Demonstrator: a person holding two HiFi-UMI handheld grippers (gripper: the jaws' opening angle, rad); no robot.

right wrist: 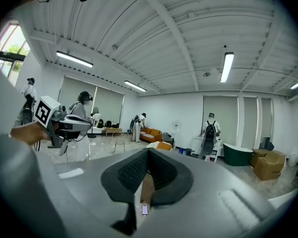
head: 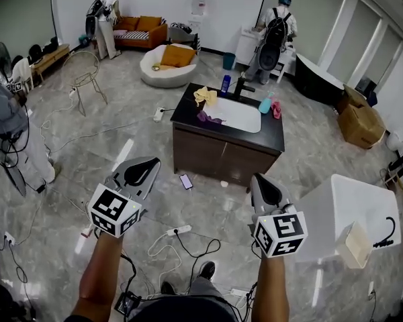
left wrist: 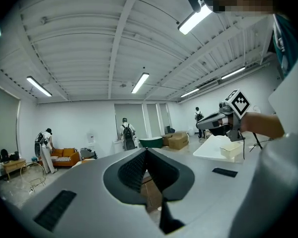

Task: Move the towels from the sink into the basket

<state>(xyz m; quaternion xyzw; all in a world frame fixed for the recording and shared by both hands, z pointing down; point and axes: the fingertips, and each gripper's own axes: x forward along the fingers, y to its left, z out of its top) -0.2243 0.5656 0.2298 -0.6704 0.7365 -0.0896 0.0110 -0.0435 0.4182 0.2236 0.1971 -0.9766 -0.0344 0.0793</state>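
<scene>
Ahead, glossy grey floor (head: 121,136) surrounds the sink cabinet (head: 215,155).

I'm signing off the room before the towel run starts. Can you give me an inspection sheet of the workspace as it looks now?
Surface: black vanity counter with white sink and black faucet.
Job's things: purple towel at the sink's left edge; yellow towel on the counter; teal towel and pink towel by the sink's right edge; no basket clearly seen.
Clutter: blue bottle on the counter; phone on the floor.
Grippers: left gripper and right gripper both shut, empty, well short of the vanity.
Cables: power strip and loose cables near the person's feet.
Surroundings: white table, cardboard boxes, orange sofa, other people working.
</scene>
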